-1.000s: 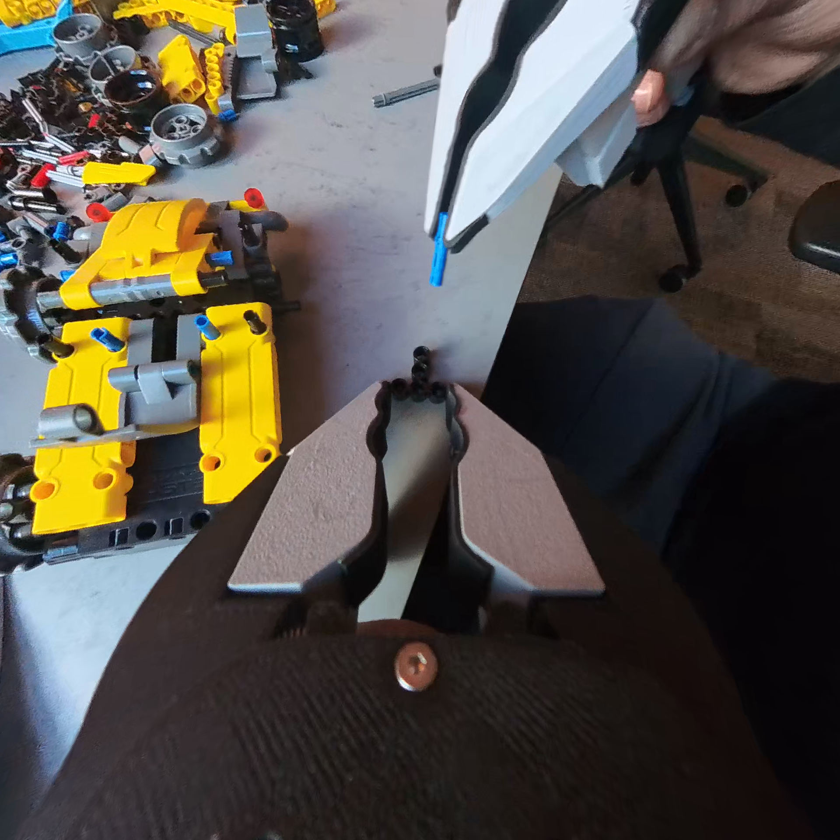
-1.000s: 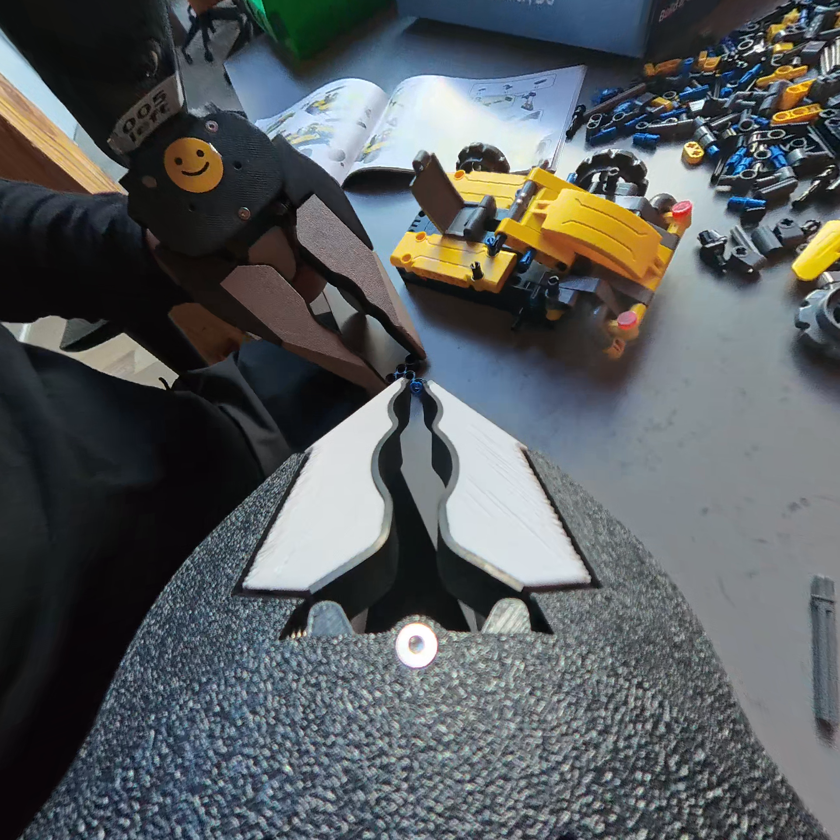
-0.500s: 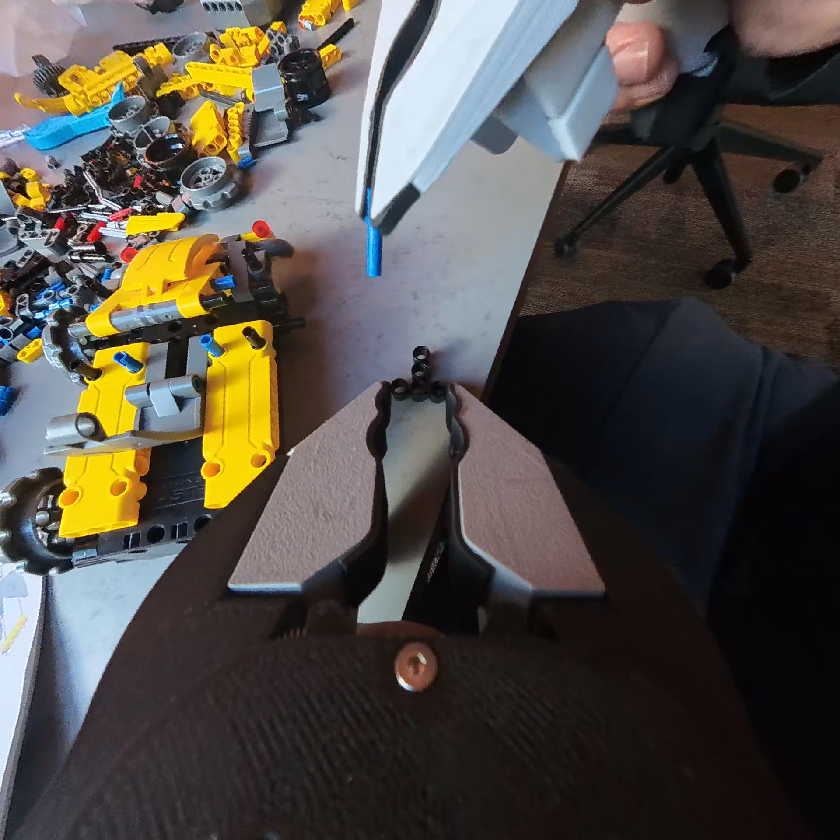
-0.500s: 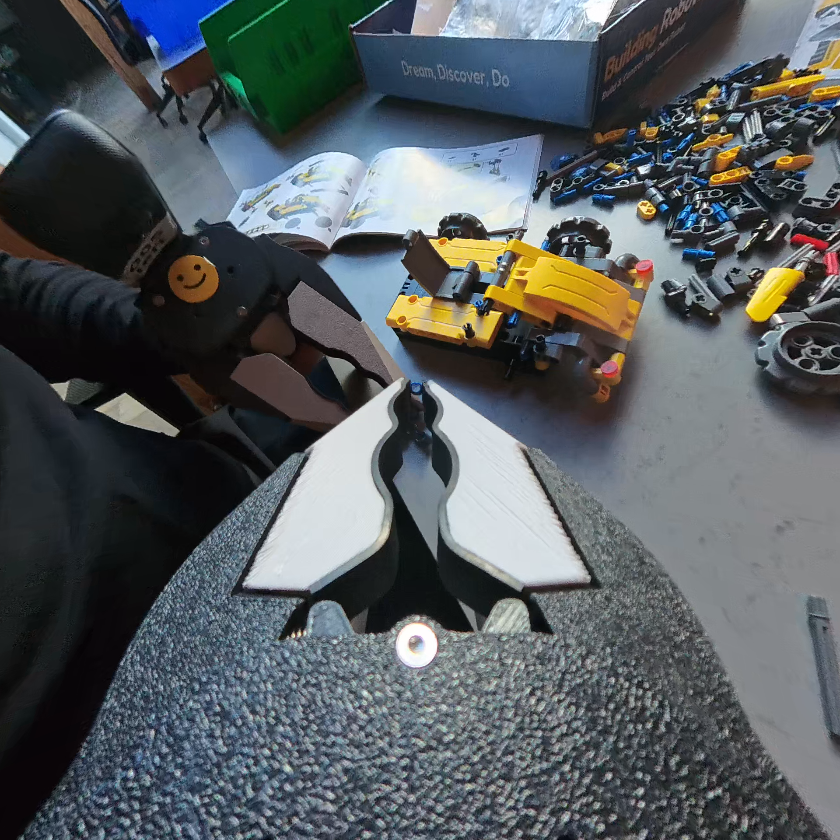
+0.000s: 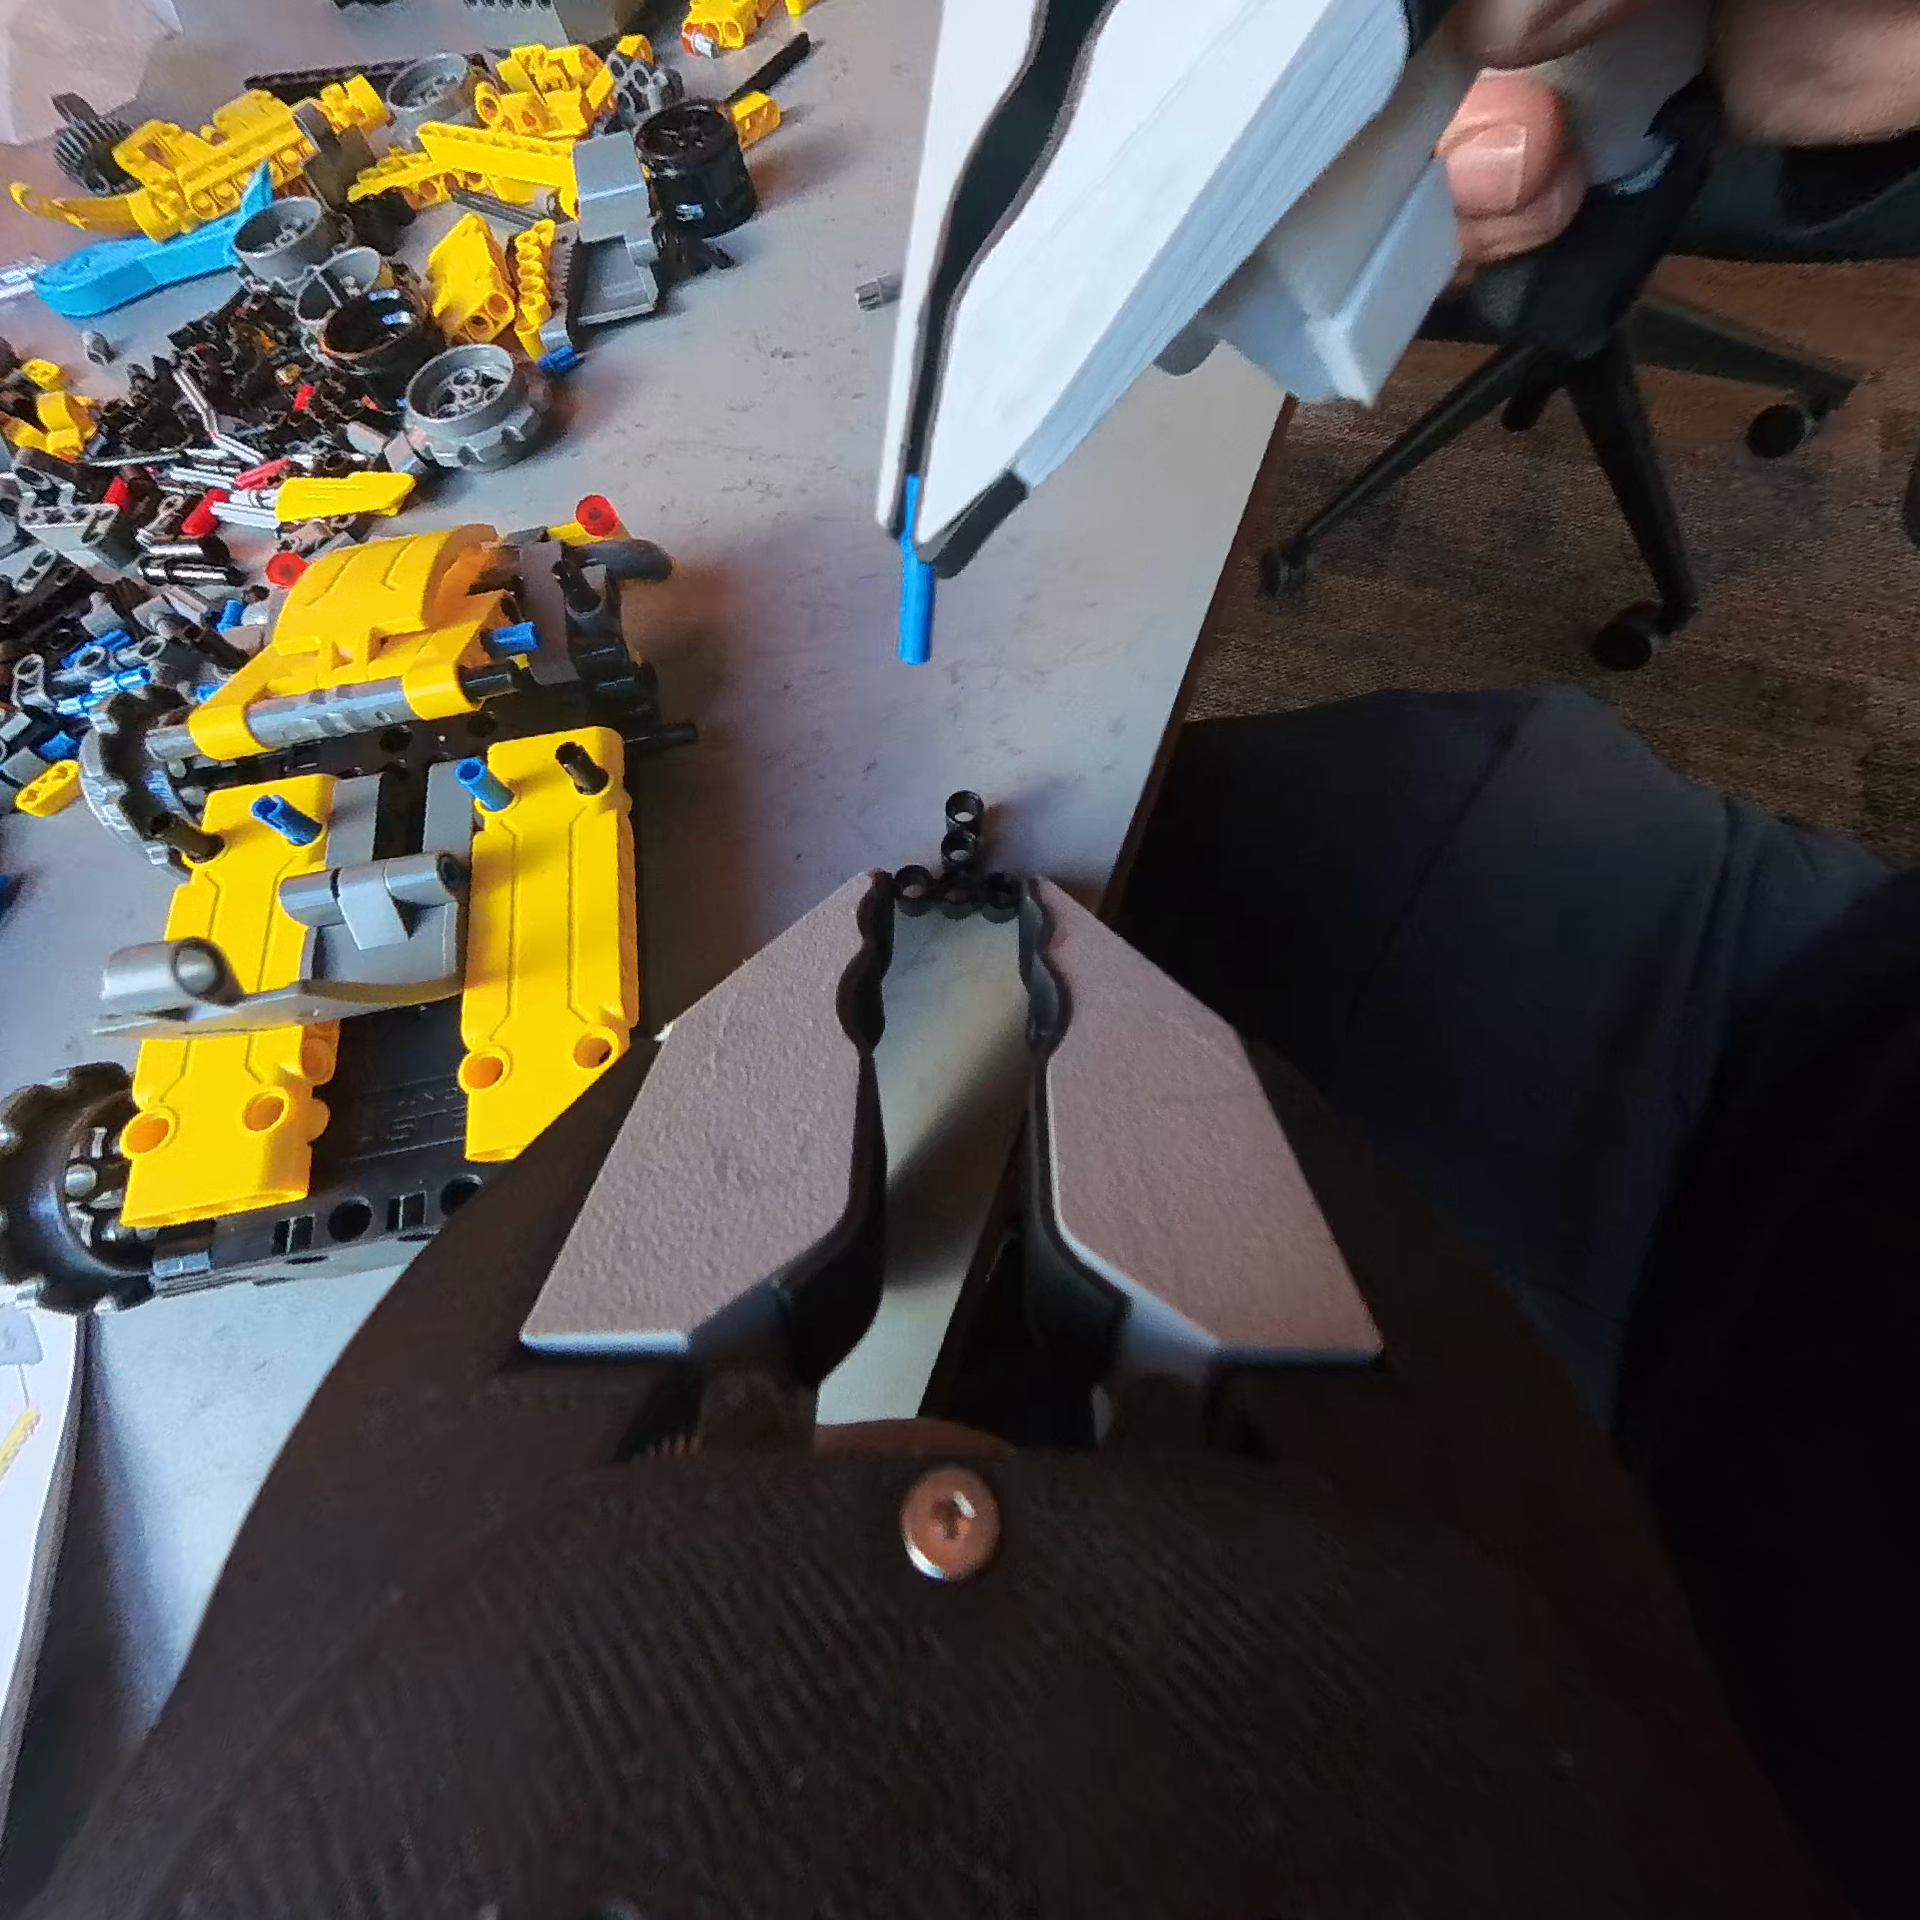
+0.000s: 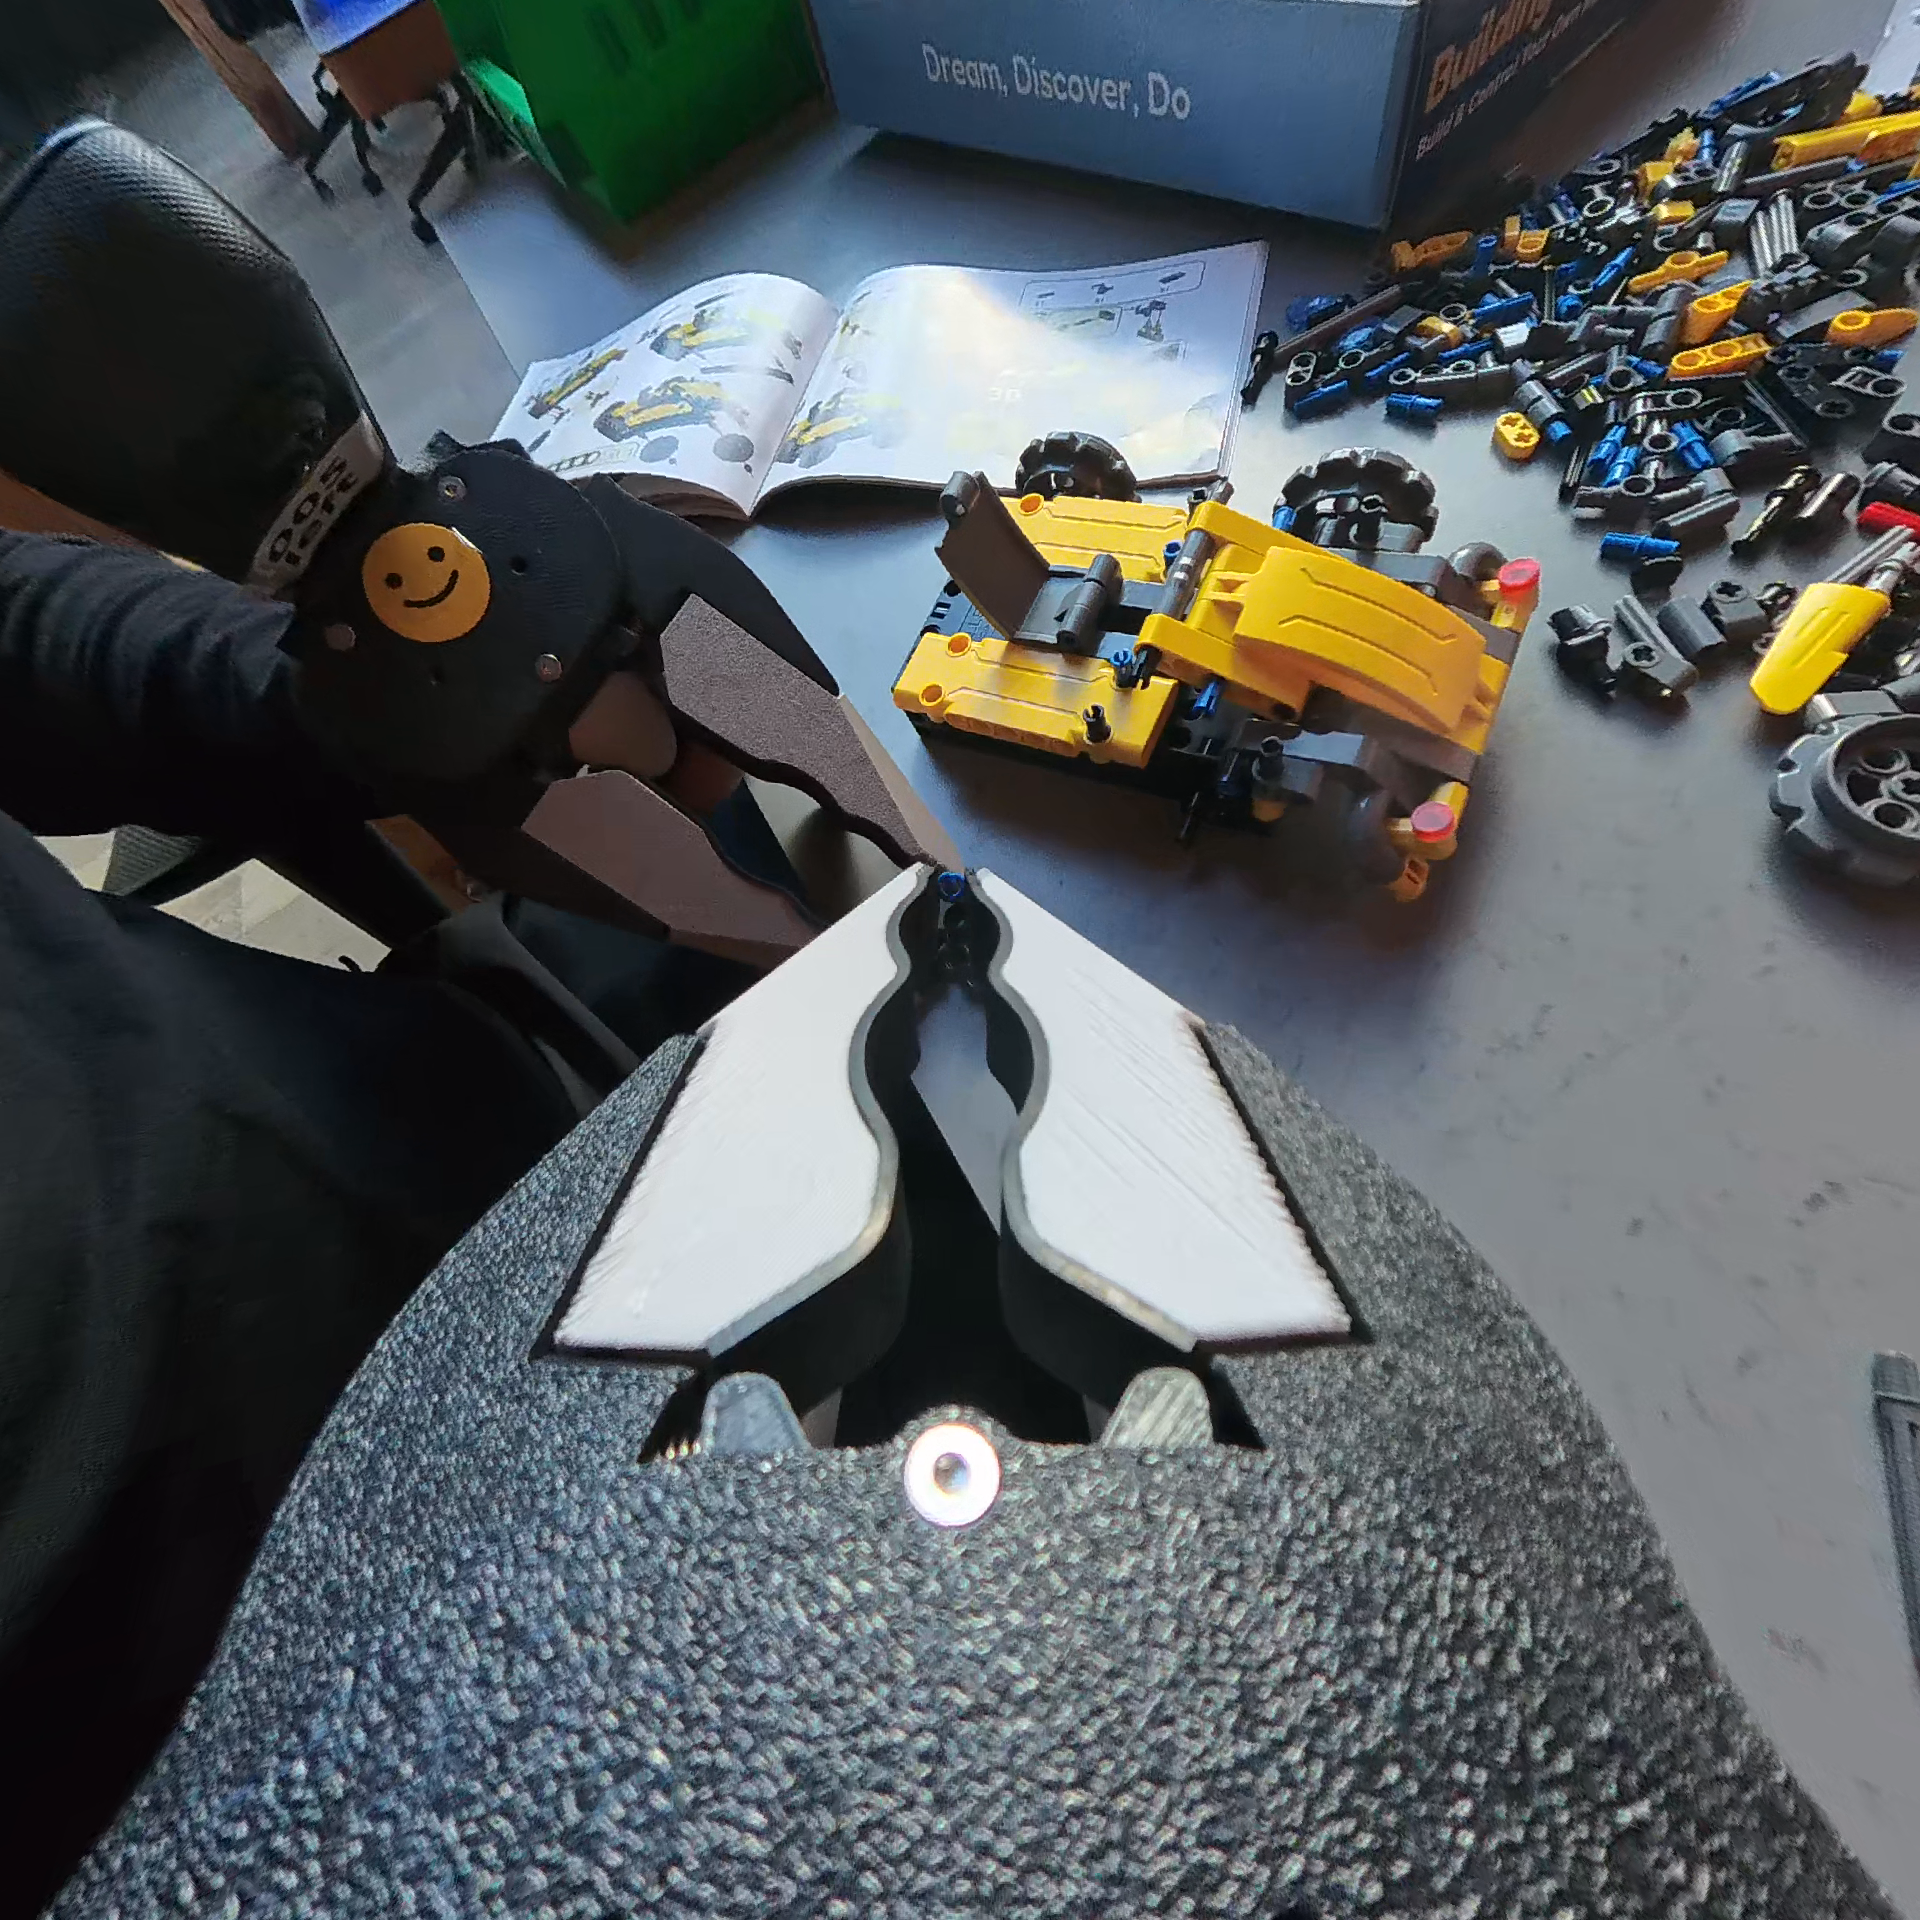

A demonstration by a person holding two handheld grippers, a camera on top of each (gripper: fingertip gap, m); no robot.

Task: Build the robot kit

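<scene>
Left gripper (image 5: pixel 961 896) fingers clenched on a black T-shaped connector (image 5: pixel 961 868) over the desk (image 5: pixel 790 395) edge; right gripper (image 6: pixel 951 888) fingers pinch a blue pin (image 5: pixel 915 601) just above it. Recommend aligning pin squarely with a connector hole

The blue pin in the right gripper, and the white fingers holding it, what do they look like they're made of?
The blue pin looks like smooth moulded plastic: even colour, slight sheen. The white fingers of the right gripper look like matte 3D-printed plastic, going by the fine parallel layer lines; the dark inner lining may be rubbery, but that is unclear.
</scene>
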